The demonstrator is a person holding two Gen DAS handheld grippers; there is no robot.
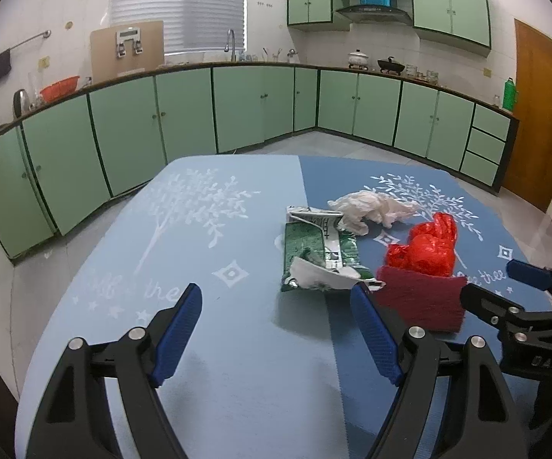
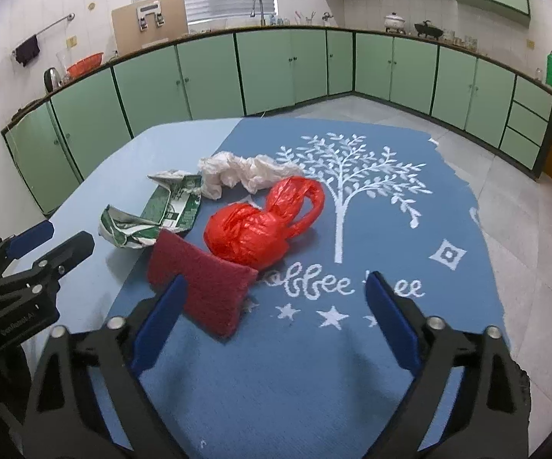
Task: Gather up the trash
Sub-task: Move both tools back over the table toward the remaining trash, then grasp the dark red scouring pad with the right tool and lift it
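Trash lies heaped beside the dark red scouring pad (image 2: 203, 287) on the blue cloth; both my grippers, left (image 1: 278, 329) and right (image 2: 276, 317), gape empty; I judge I'm approaching, so next I close on the pad.

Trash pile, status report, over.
Both tools open, left tool, right tool. Red pad, red bag, carton, white bag untouched. Nothing blocking.

White script "bee" shows on the blue mat (image 2: 314, 363), at six o'clock below its tree print (image 2: 346, 179); other lettering stays illegible.
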